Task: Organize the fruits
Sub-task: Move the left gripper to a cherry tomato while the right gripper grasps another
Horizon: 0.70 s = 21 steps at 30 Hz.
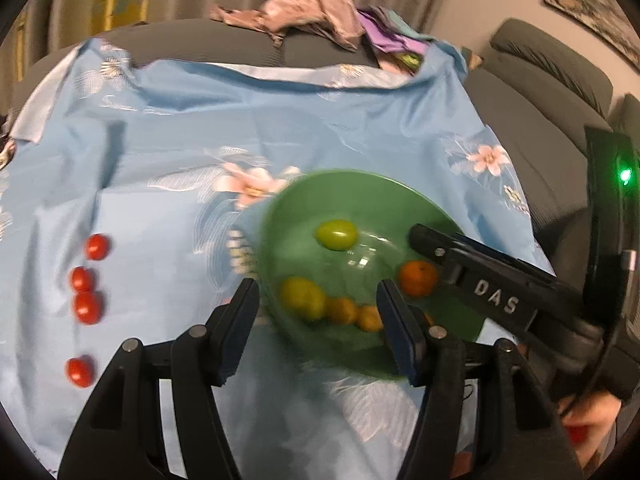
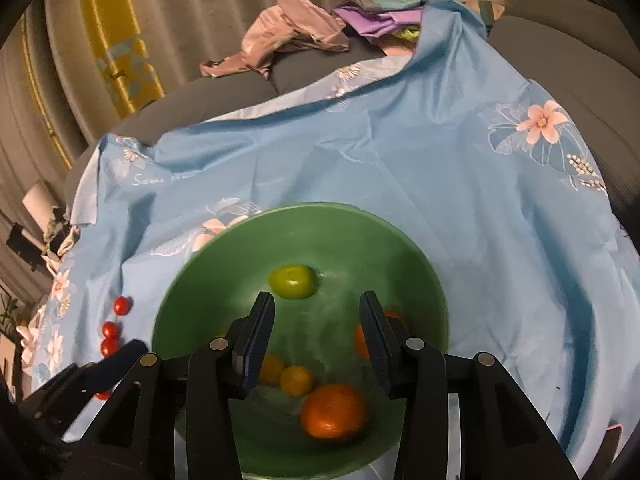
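Observation:
A green bowl sits on a blue flowered cloth. It holds a green fruit, a yellow-green fruit, small yellow-orange fruits and oranges. Several red cherry tomatoes lie on the cloth left of the bowl. My left gripper is open and empty over the bowl's near rim. My right gripper is open and empty above the bowl; it also shows in the left wrist view.
A grey sofa lies under the cloth. Crumpled pink and purple clothes lie at the back. Curtains hang behind.

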Motion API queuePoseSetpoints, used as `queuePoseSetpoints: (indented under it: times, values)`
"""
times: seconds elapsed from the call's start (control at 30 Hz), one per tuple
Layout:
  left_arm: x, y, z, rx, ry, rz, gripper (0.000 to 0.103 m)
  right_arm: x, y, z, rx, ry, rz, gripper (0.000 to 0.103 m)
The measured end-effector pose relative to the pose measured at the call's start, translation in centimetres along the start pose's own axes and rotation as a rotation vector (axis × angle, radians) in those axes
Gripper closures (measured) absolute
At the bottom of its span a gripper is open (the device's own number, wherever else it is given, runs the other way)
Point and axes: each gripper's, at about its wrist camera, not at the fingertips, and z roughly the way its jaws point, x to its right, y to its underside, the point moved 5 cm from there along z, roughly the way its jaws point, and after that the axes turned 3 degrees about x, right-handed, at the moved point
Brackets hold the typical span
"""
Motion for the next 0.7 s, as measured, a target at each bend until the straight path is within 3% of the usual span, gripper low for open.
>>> queuePoseSetpoints:
  times: [0.13,0.3,0.43,0.57,0.7]
  values:
    - [-3.4,0.5,-2.4,0.023,-0.061,-0.029,0.039,-1.1,0.0,-0.1,0.009,-0.016,-0.016,0.058]
    - [-8.3,1.2,-5.3,0.046,-0.166,-0.063,0.027,-2.9,0.3,-0.1,0.019,-0.036,-0.052,0.058]
    - [-12.7,3.1,-7.1,0.060,-0.230,-0.152,0.023,-4.5,0.4,0.0,0.022,-0.074,-0.074,0.058]
    - [-15.9,5.2,-7.2,0.026,-0.231,-0.234,0.024,-6.9,1.0,0.1,0.015,-0.124,-0.135,0.058]
    - [-18.5,5.8,-6.9,0.001,-0.179,-0.342,0.025,-9.7,1.9,-0.1,-0.005,-0.199,-0.184,0.058]
